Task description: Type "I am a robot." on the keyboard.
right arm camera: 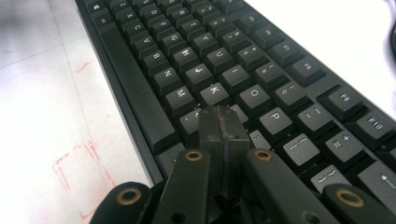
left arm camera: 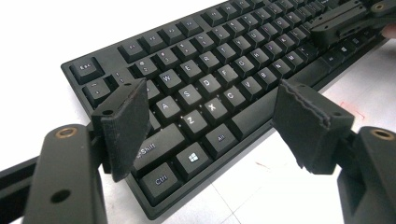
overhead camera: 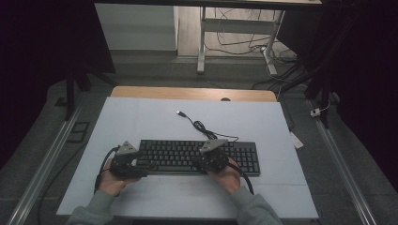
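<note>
A black keyboard [overhead camera: 187, 157] lies across the near middle of the white table [overhead camera: 141, 122]. Its cable [overhead camera: 202, 127] runs back to a loose USB plug [overhead camera: 180, 113]. My left gripper [overhead camera: 140, 164] hovers at the keyboard's left end. In the left gripper view its jaws [left arm camera: 212, 116] stand wide open over the Z, X and Alt keys [left arm camera: 233, 51], with nothing between them. My right gripper [overhead camera: 201, 161] is over the keyboard's right-middle part. Its jaws [right arm camera: 223, 116] are pressed together, and their tip sits low over the keys just below K [right arm camera: 224, 51]; whether it touches them I cannot tell. That shut gripper [left arm camera: 345, 18] also appears far off in the left gripper view.
Faint red marks [right arm camera: 74, 163] are drawn on the table in front of the keyboard. A wooden strip [overhead camera: 192, 93] edges the table's far side. Beyond it stand a desk frame [overhead camera: 202, 42] and floor cables. Metal rails [overhead camera: 342, 168] run along both sides.
</note>
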